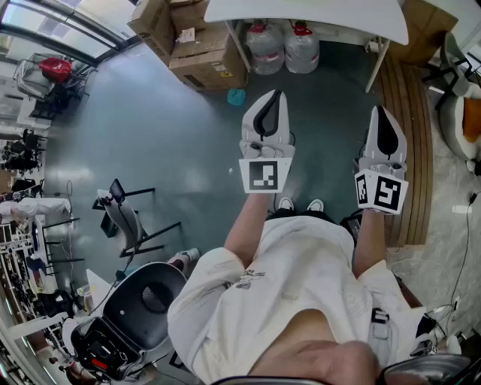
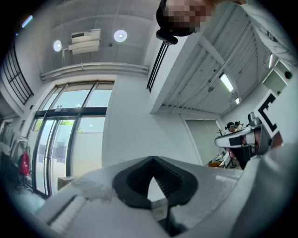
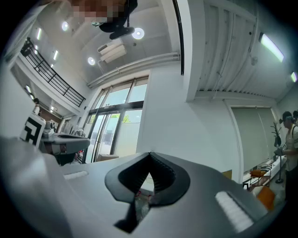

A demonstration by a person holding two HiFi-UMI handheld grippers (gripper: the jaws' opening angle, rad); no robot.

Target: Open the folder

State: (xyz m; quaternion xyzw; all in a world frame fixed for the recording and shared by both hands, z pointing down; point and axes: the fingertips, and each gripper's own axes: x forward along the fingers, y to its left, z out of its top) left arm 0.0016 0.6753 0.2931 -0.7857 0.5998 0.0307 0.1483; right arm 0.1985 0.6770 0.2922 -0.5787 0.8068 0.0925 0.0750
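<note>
Short of the white table (image 1: 301,16), over bare grey floor (image 1: 173,143), the left gripper (image 1: 279,95) is closed, its black pads meeting at the tips with nothing between them. The right gripper (image 1: 379,110), beside it and equally short of the table, is closed and empty too. Both tilt slightly upward, so their own views take in ceiling lights, tall windows and a white wall, and none of the table.

Two water bottles (image 1: 267,46) stand under the table, and stacked cardboard boxes (image 1: 203,56) sit to its left. A small teal object (image 1: 237,96) lies on the floor in front of it. A slatted wooden platform (image 1: 412,120) runs along the floor from the table's right end. A black office chair (image 1: 146,301) stands well away from the table, behind the person.

The folder shows in no view. It may lie on the table top, most of which is cut off by the upper edge of the head view, but that is only a guess. The person's shirt and arms also cover the floor nearest them.

A folder is probably light, thin and bendy, with a slick cover. The likely way to open it is to pin the back near the spine with one gripper and lift the front cover by its free edge with the other. A pinch that is too deep could crease the cover or catch the pages.
</note>
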